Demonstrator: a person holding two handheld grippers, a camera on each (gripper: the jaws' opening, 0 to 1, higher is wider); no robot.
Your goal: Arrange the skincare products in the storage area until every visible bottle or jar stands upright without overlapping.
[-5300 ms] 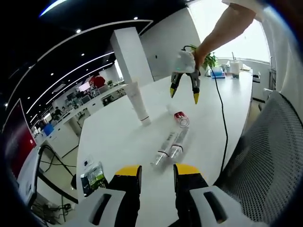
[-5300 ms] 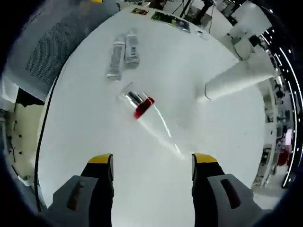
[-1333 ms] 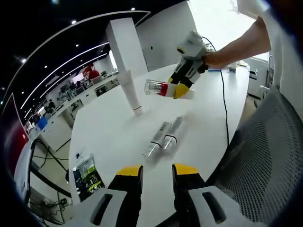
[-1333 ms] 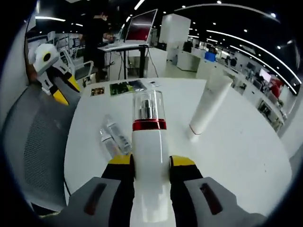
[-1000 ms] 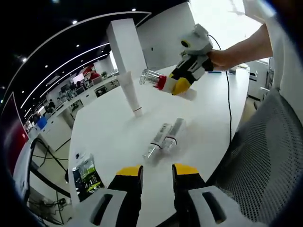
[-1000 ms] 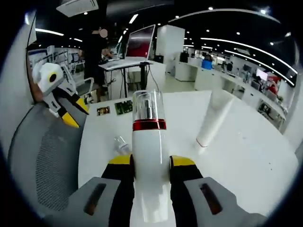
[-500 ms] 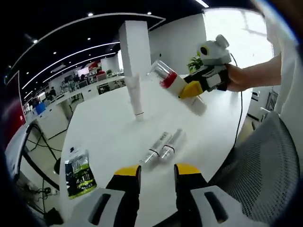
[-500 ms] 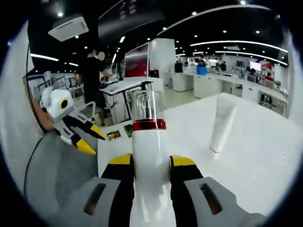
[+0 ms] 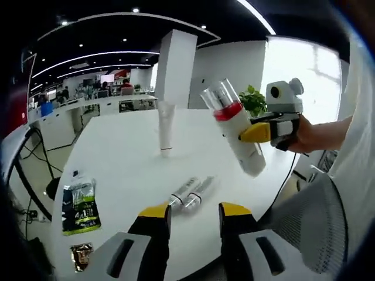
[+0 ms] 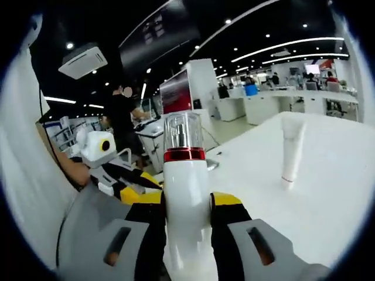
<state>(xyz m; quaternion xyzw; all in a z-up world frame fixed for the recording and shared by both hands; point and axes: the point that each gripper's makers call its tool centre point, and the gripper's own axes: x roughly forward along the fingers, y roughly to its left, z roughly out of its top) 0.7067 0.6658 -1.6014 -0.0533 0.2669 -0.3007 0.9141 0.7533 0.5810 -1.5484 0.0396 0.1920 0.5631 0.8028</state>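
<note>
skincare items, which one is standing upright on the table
The white tube, cap down on the table; the two small bottles lie flat, and the right gripper holds the red-banded bottle.

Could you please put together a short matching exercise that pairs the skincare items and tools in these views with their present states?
Things:
1. pump bottle
2. white tube
3. two slim bottles
4. left tool

States:
A. lying side by side on the table
B. standing upright on its cap
C. open, holding nothing
D. held tilted in the air by the right tool

Pairs: 1-D, 2-B, 3-A, 4-C
</note>
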